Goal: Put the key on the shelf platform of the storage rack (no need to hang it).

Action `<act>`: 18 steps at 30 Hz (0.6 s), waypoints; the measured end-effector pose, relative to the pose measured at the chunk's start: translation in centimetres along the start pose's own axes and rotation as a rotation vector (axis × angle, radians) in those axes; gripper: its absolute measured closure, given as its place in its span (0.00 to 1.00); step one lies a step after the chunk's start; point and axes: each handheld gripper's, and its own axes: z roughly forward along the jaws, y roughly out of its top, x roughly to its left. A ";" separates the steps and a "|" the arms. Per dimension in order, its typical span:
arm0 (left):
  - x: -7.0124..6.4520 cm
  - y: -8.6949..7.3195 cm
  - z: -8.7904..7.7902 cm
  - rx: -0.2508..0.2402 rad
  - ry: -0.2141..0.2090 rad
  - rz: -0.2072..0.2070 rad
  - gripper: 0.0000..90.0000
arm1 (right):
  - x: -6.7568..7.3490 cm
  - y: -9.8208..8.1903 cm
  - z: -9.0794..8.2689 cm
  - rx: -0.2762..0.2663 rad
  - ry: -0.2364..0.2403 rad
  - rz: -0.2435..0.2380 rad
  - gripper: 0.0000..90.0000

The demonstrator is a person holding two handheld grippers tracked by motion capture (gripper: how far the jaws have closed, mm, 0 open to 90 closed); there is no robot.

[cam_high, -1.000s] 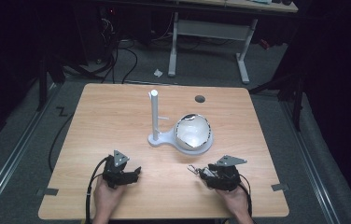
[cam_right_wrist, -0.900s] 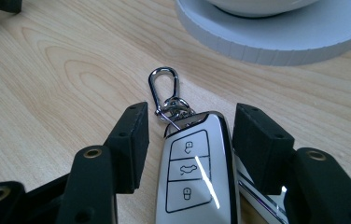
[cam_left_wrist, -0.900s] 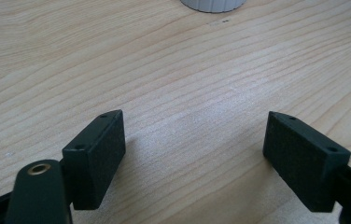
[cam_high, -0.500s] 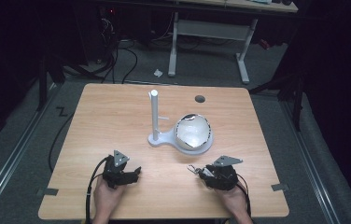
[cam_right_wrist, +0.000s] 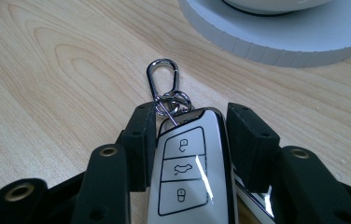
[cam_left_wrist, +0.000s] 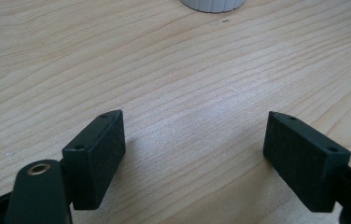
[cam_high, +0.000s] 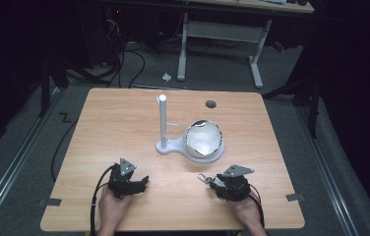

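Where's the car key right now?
The car key sits between the right gripper's jaws, near the table's front right, its metal clip pointing toward the white stand base.

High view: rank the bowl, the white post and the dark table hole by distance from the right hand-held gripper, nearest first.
From the right hand-held gripper:
1. Bowl, on the white stand's round tray, just ahead of it.
2. White post, upright at the stand's left end, ahead and to the left.
3. Dark hole, in the tabletop near the far edge, beyond the bowl.
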 end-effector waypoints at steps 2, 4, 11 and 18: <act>0.0 0.0 0.0 -0.001 -0.001 -0.001 0.24 | 0.0 0.0 0.0 0.000 0.000 0.001 0.61; 0.0 0.0 0.0 -0.001 -0.001 -0.003 0.24 | -0.2 -0.1 -0.6 -0.066 0.028 0.017 0.80; 0.0 0.0 0.0 0.000 0.000 0.000 0.24 | -0.6 0.5 -1.5 -0.072 0.023 0.015 0.84; 0.0 0.0 0.0 0.000 0.000 0.000 0.24 | -0.4 0.5 -1.6 -0.070 0.024 0.006 0.85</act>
